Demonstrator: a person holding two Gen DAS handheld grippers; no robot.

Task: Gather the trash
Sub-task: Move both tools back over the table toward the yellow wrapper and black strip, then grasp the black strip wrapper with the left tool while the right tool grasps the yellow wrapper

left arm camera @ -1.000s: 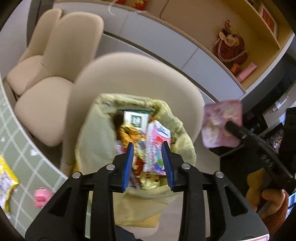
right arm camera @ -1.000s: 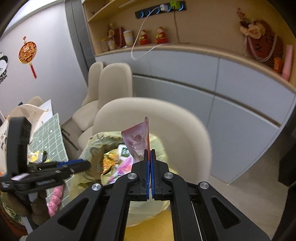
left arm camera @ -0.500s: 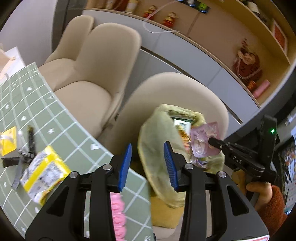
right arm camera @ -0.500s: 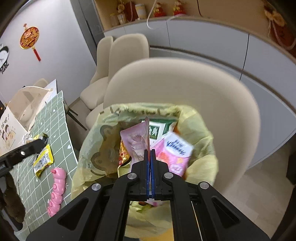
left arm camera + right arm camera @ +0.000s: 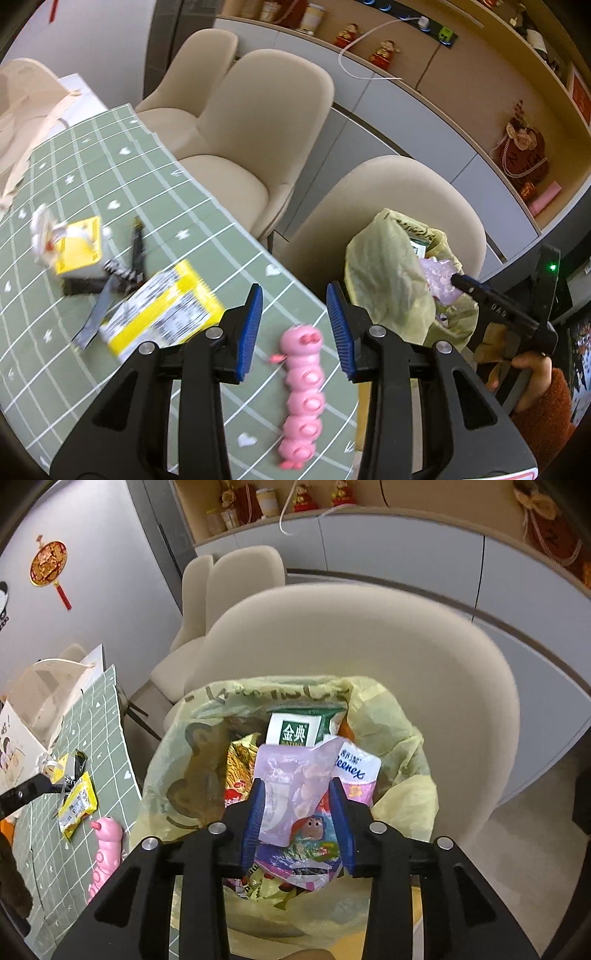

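A yellow trash bag (image 5: 391, 797) full of wrappers sits on a beige chair (image 5: 406, 657); it also shows in the left wrist view (image 5: 384, 273). My right gripper (image 5: 297, 805) is open over the bag's mouth, and a pale purple wrapper (image 5: 291, 786) lies loose between its jaws on top of the trash. My left gripper (image 5: 294, 314) is open and empty above the green table (image 5: 110, 177). A yellow snack packet (image 5: 162, 306), a small yellow carton (image 5: 79, 251) and dark wrapper strips (image 5: 138, 251) lie on the table to its left.
A pink caterpillar toy (image 5: 301, 391) lies on the table edge between my left jaws. A cream paper bag (image 5: 22, 122) stands at the table's far left. More beige chairs (image 5: 258, 122) stand behind, with cabinets and shelves (image 5: 424, 96) along the wall.
My right gripper opened and let go of the purple wrapper over the bag. My left gripper swung left from the bag to above the table.
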